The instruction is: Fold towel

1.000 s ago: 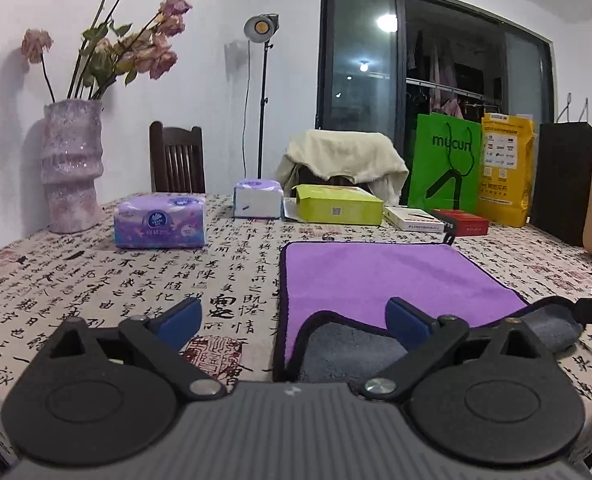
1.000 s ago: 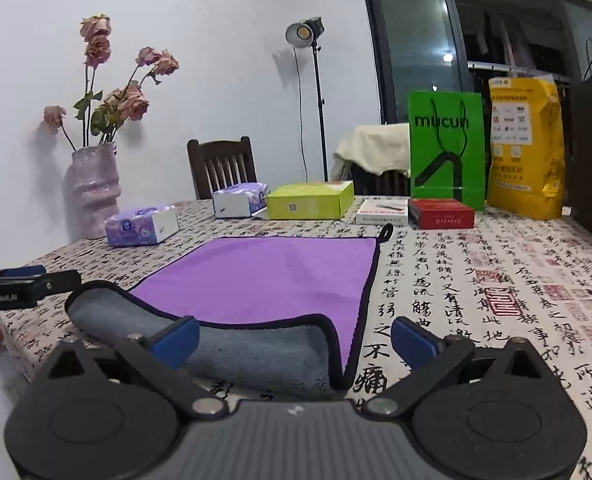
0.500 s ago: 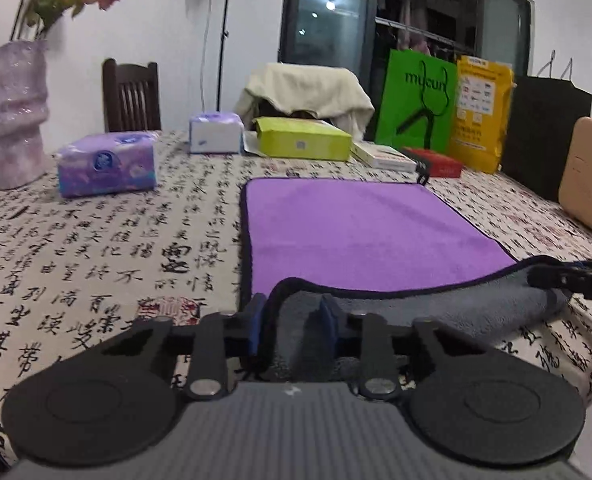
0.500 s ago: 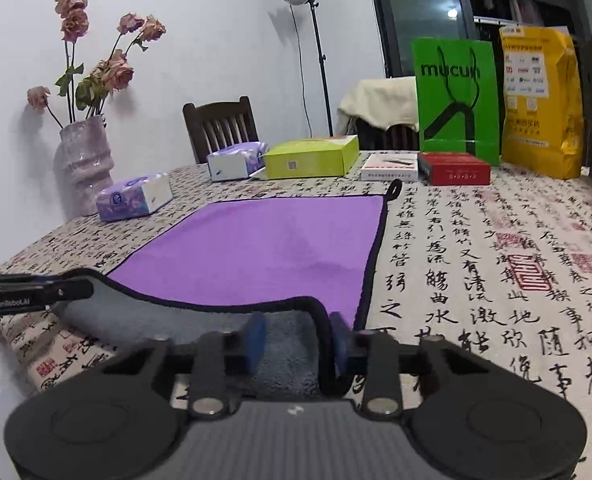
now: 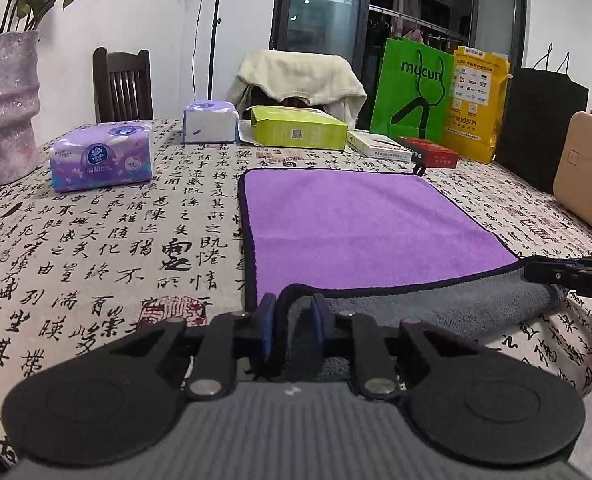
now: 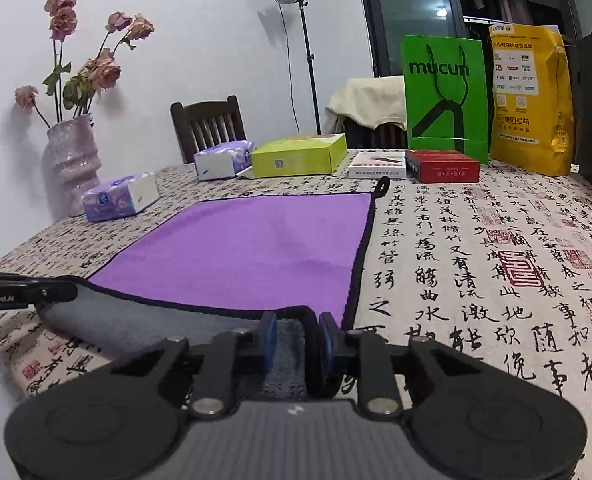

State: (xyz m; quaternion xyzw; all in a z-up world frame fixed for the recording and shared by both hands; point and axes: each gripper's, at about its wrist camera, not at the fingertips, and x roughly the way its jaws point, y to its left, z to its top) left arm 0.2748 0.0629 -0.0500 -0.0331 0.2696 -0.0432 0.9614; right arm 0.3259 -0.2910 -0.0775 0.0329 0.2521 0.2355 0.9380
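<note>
A purple towel [image 5: 360, 220] with a grey underside and black trim lies flat on the table; it also shows in the right wrist view [image 6: 247, 248]. Its near edge is lifted and curled over, grey side up [image 5: 436, 304]. My left gripper [image 5: 293, 320] is shut on the near left corner of the towel. My right gripper [image 6: 298, 336] is shut on the near right corner. The right gripper's tip shows at the right of the left wrist view [image 5: 568, 276], and the left gripper's tip at the left of the right wrist view [image 6: 23, 292].
The table wears a calligraphy-print cloth [image 5: 115, 240]. Behind the towel stand tissue packs [image 5: 101, 156], a green box [image 5: 296, 132], a red box [image 6: 442, 164], green [image 6: 444, 96] and yellow bags [image 6: 530, 100]. A vase [image 5: 5, 104] stands far left, a tan case [image 5: 588, 168] right.
Both grippers closed from open onto the towel's near corners and have lifted that edge a little, bringing it slightly forward over the purple side.
</note>
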